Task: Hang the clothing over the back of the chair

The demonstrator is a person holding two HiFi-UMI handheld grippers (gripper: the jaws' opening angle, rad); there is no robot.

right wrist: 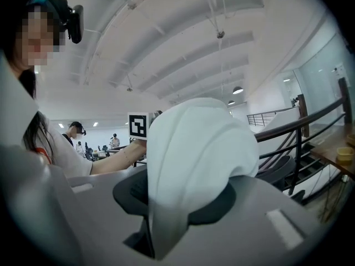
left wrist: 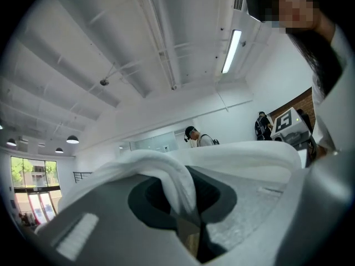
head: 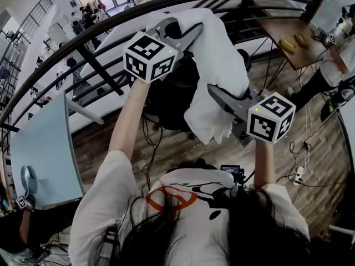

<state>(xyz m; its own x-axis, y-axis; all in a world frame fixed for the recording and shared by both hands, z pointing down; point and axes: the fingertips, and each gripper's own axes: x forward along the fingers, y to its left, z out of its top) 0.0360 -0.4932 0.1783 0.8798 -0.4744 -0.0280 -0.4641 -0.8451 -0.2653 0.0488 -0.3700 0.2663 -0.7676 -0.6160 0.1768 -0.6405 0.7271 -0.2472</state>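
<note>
A white garment (head: 216,65) hangs bunched between my two grippers, above a black chair (head: 166,101) that it partly hides. My left gripper (head: 183,31) is raised at the upper left and is shut on the garment's top edge. In the left gripper view a fold of white cloth (left wrist: 172,182) runs down into the closed jaws of the left gripper (left wrist: 188,231). My right gripper (head: 221,97) is lower and to the right, also shut on the cloth. In the right gripper view the garment (right wrist: 194,154) bulges out of the right gripper (right wrist: 147,234).
A curved black railing (head: 166,7) runs behind the chair. A wooden table (head: 277,29) with yellow items stands at the top right, with a person (head: 333,65) beside it. A pale blue tabletop (head: 44,148) lies at the left. Cables (head: 299,173) trail on the wood floor.
</note>
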